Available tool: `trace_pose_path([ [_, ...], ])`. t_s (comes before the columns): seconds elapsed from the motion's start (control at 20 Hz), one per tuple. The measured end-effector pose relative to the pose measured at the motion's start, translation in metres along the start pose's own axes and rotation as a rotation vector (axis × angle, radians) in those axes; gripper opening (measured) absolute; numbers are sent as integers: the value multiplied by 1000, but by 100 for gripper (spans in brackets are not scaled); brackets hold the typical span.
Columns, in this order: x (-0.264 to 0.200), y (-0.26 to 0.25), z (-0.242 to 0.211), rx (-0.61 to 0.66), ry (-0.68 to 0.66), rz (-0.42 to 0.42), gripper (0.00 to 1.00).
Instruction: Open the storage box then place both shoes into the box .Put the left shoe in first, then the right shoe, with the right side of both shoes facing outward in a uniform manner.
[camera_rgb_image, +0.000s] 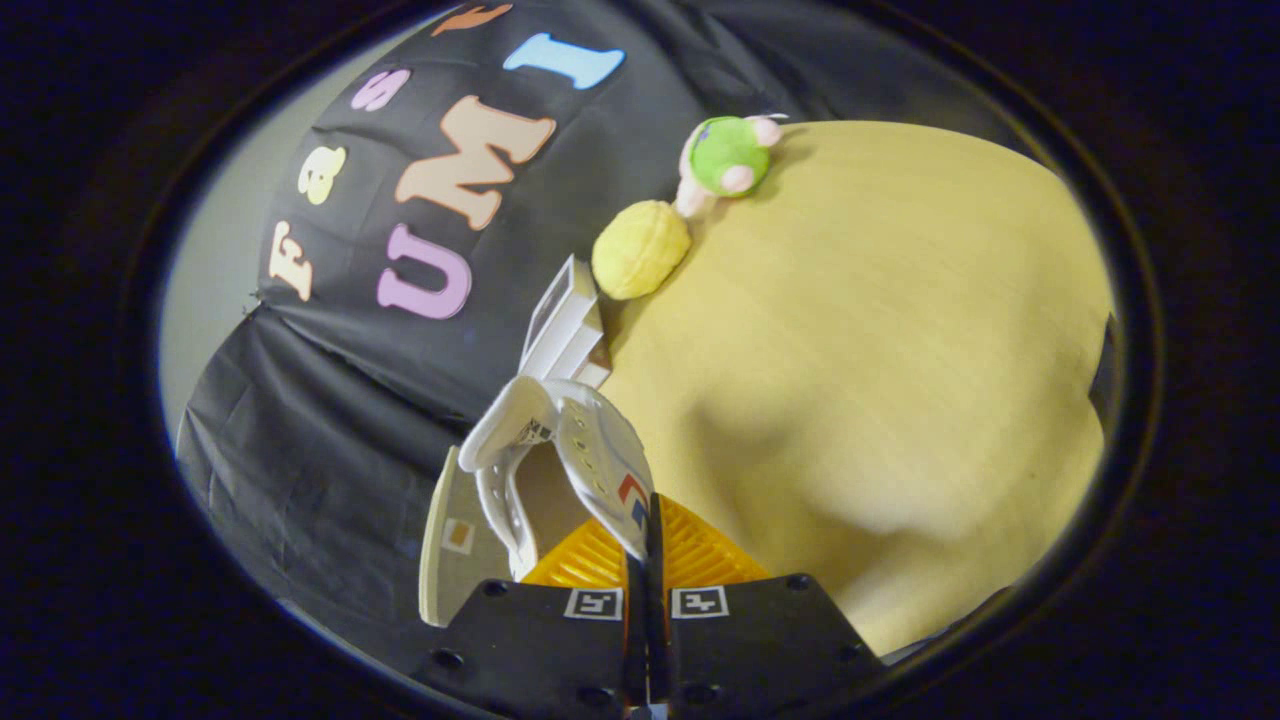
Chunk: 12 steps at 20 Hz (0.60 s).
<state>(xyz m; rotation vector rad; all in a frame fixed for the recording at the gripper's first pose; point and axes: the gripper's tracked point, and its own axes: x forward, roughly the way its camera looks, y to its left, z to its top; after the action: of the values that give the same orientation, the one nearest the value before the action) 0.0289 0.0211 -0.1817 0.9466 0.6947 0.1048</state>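
Shoe clamped between my fingers, above the table.
My gripper (646, 560) pinched one shoe's (585, 450) side wall; beyond lay one box (565, 325), one yellow ball (640, 250), one plush toy (728, 155).

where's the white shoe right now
In the gripper view the white shoe is pinched by its side wall between the closed jaws of the gripper, lifted off the wooden table, just before the white box.

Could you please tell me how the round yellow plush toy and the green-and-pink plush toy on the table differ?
The round yellow plush toy is one colour and ball-like; the green-and-pink plush toy has a green body with pink knobs. The yellow one lies nearer the gripper than the green-and-pink one. Both rest on the wooden table, touching.
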Motion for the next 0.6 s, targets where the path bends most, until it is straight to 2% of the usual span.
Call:
trace_pose_path([
  [0.3,-21,92,-45,-33,84,134,4],
  [0.6,5,187,-76,-95,160,252,4],
])
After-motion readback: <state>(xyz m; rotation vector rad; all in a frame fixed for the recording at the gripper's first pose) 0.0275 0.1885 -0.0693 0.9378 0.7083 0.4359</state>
